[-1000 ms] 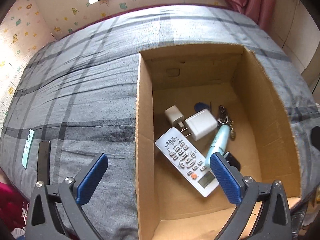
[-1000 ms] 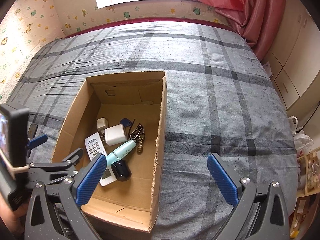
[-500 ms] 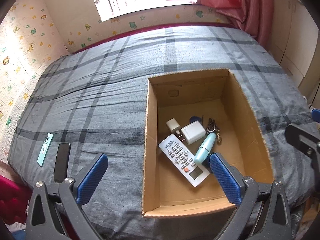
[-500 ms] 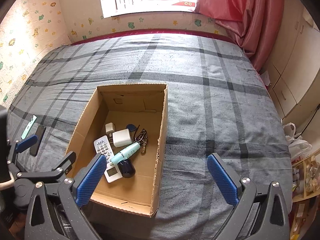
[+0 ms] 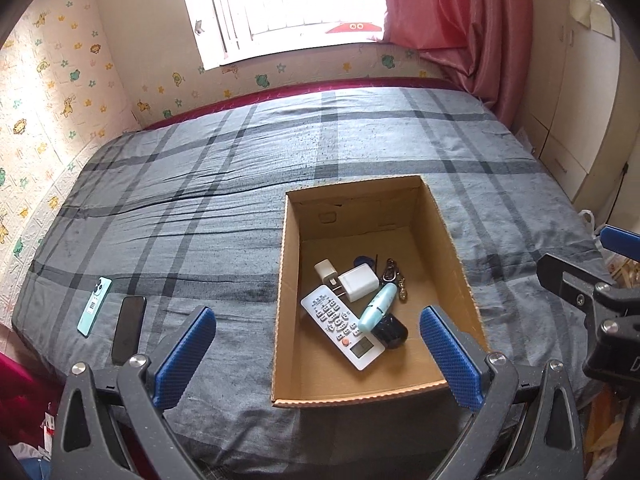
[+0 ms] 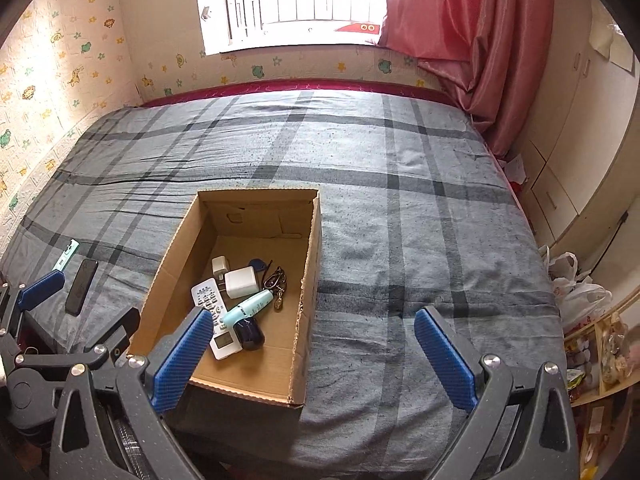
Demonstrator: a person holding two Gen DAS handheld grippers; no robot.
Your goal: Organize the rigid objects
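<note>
Both grippers are hovering over the near edge of the bed (image 5: 240, 184), jaws spread wide and gripping nothing. The left gripper (image 5: 316, 354) is framing the near left part of the box (image 5: 282, 280); the right gripper (image 6: 314, 354) is straddling its near right wall. Inside the box are lying a remote (image 5: 342, 326), two chargers (image 5: 358, 283), a mint tube (image 5: 378, 306), a dark cap (image 5: 390, 332) and keys (image 5: 394, 274). Two phones (image 5: 129, 323) are lying on the bed, well left of the box.

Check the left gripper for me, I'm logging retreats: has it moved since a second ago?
Yes. The left gripper has pulled back and up from the brown cardboard box, which now looks smaller and farther off.
</note>
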